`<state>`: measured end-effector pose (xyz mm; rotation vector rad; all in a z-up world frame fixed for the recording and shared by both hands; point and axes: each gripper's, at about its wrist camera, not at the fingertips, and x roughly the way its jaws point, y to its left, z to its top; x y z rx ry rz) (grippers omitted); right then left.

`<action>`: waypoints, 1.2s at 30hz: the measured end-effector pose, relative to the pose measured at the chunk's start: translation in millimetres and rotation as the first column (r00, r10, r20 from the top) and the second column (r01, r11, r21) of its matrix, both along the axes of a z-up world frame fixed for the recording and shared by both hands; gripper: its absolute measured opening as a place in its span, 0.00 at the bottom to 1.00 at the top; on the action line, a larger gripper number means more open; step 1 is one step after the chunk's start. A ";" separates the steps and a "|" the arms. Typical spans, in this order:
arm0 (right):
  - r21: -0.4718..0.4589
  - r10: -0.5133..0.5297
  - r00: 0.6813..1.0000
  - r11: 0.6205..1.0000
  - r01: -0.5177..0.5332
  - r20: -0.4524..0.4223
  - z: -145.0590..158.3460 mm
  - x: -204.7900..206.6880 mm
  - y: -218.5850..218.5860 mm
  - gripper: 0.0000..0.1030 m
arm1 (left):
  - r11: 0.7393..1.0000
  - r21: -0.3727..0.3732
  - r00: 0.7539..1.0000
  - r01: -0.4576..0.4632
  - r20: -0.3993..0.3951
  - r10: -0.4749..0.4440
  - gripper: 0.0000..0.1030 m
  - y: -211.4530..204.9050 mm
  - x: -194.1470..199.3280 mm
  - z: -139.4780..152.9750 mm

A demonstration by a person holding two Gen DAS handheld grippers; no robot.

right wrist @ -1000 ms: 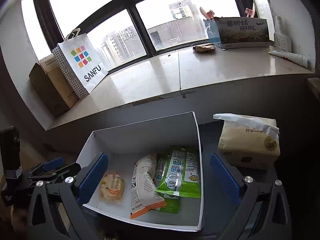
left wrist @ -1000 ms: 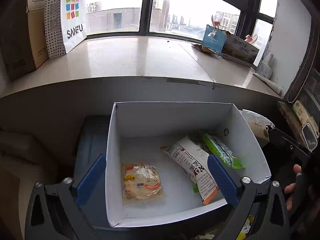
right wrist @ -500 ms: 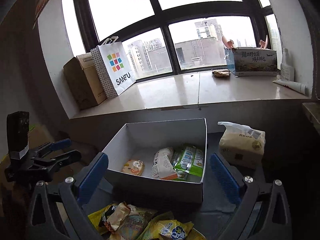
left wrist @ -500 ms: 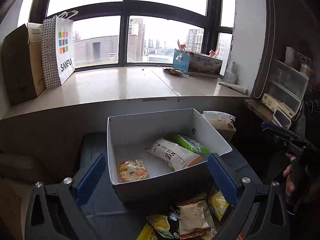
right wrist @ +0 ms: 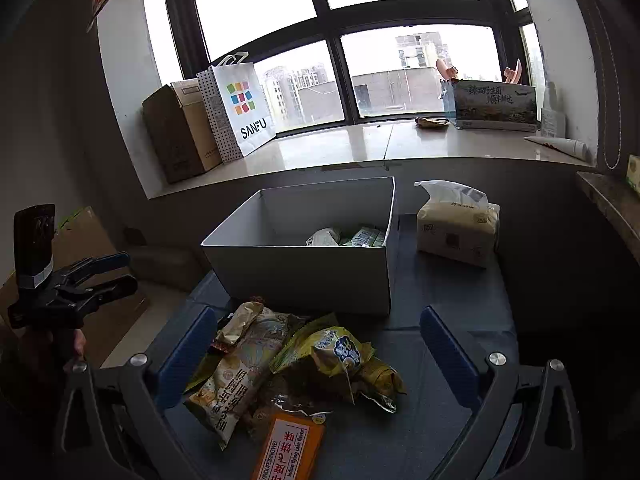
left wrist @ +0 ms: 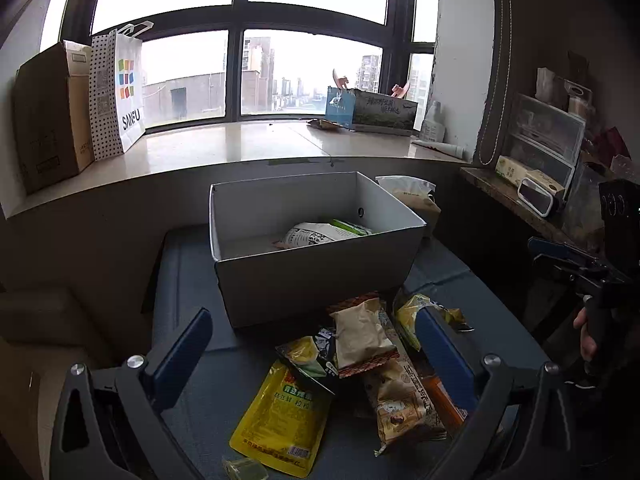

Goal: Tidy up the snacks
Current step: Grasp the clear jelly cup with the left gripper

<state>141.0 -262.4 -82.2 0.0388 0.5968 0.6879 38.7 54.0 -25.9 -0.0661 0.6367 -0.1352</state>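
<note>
A white open box (left wrist: 316, 268) (right wrist: 304, 276) stands on the dark blue table, with a few snack packets (left wrist: 310, 234) (right wrist: 352, 237) lying inside. In front of it lies a loose heap of snacks: a yellow pouch (left wrist: 282, 408), a beige packet (left wrist: 362, 334), a yellow-green bag (right wrist: 340, 352), a long cream packet (right wrist: 240, 376) and an orange packet (right wrist: 290, 446). My left gripper (left wrist: 316, 344) hangs open above the heap, holding nothing. My right gripper (right wrist: 318, 344) is also open and empty over the same heap. Each gripper shows at the other view's edge (left wrist: 576, 260) (right wrist: 92, 276).
A tissue pack (right wrist: 458, 228) sits right of the box. The window sill (left wrist: 224, 148) behind carries a cardboard carton (left wrist: 48, 120), a SANFU paper bag (left wrist: 120, 92) and a printed box (left wrist: 372, 110). Shelves with plastic drawers (left wrist: 548, 140) stand at the right.
Both grippers have pulled back and away from the box, so the view went from looking down into it to seeing its front wall and the snack heap before it.
</note>
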 end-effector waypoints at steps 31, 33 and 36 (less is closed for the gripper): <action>0.034 -0.059 0.996 0.998 0.061 -0.063 -38.6 -40.5 -21.7 1.00 | 0.999 -0.026 0.953 0.022 -0.302 -0.028 1.00 35.2 -29.4 -130.1; 0.029 -0.059 0.996 0.998 0.061 -0.066 -40.4 -40.3 -20.0 1.00 | 0.999 -0.038 0.954 0.007 -0.301 -0.018 1.00 42.3 -34.0 -131.7; 0.023 -0.054 0.996 0.998 0.056 -0.074 -43.0 -40.3 -16.9 1.00 | 0.998 -0.064 0.950 -0.022 -0.311 0.001 1.00 53.7 -37.9 -138.4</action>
